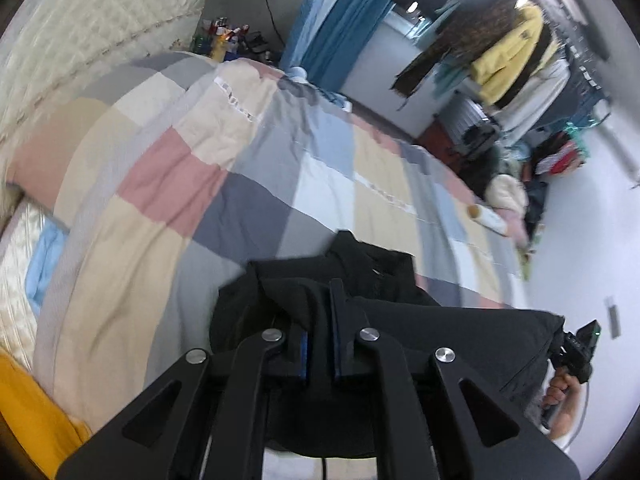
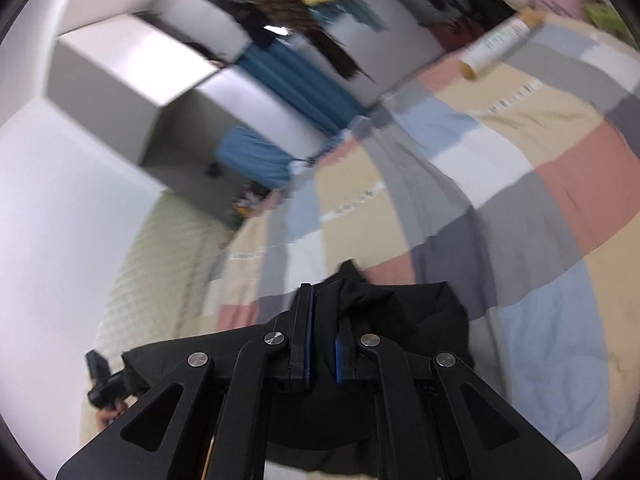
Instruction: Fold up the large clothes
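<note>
**Black garment lifted by two corners above the bed**

The left hand-held gripper [image 1: 320, 312] is pinching a bunched edge of the large black fabric garment [image 1: 440, 328], and the right hand-held gripper [image 2: 325, 312] is pinching another edge of it [image 2: 400, 312]. The cloth stretches between them, held above the patchwork quilt of pink, beige, grey and blue squares [image 1: 240, 160] that covers the bed.

The step in hand looks like spreading the garment out before the first fold. The next move probably calls for keeping both grips tight and lowering the cloth flat onto the quilt.

Open quilt lies from 10 to 1 o'clock in the left view. A white cardboard-cored roll [image 1: 486, 218] sits near the bed's edge at 3 o'clock, and the pale quilted headboard [image 1: 100, 28] closes off 10 o'clock.
</note>
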`<action>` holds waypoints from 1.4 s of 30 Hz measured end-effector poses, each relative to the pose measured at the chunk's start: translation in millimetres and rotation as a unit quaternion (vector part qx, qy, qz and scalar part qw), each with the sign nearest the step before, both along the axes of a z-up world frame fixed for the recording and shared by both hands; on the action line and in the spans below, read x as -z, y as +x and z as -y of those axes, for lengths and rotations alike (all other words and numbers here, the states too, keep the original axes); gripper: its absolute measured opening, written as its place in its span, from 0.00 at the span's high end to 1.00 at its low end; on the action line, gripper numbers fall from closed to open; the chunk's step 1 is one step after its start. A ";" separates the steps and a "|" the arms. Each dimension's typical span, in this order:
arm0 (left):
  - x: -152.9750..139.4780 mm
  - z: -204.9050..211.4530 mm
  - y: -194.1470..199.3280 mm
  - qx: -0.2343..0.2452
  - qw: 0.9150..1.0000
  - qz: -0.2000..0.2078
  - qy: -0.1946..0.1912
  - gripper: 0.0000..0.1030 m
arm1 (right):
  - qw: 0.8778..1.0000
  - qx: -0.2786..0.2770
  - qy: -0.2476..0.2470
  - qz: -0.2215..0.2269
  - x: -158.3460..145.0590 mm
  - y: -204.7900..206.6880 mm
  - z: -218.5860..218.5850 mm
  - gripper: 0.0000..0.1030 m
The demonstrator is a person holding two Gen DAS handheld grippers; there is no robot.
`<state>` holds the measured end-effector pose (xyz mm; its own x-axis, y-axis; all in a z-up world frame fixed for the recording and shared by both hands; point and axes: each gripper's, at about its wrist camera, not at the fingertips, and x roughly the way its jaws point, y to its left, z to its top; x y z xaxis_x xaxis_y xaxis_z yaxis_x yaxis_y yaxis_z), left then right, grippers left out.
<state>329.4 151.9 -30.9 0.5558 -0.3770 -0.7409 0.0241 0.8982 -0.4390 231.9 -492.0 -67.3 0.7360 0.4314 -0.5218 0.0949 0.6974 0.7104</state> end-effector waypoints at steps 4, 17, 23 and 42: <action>27.8 16.5 45.9 -0.015 0.999 -0.014 0.038 0.90 | 0.999 0.020 -0.007 -0.047 37.9 48.3 5.4 0.95; 132.0 43.6 156.3 -0.024 0.995 -0.071 0.066 0.89 | 0.990 0.019 -0.014 -0.142 154.8 161.2 9.7 0.96; 146.6 42.6 160.1 -0.030 0.994 -0.089 0.054 0.89 | 0.987 -0.002 0.019 -0.158 182.5 172.8 7.2 0.95; 68.5 39.0 48.4 -0.029 0.998 -0.009 0.055 0.23 | 0.994 -0.024 -0.036 -0.103 77.5 71.8 1.5 0.43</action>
<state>377.8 112.9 -99.3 0.5604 -0.2596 -0.7865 -0.0366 0.9409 -0.3367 303.7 -493.6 -144.9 0.5893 0.4195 -0.6905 0.1987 0.7531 0.6271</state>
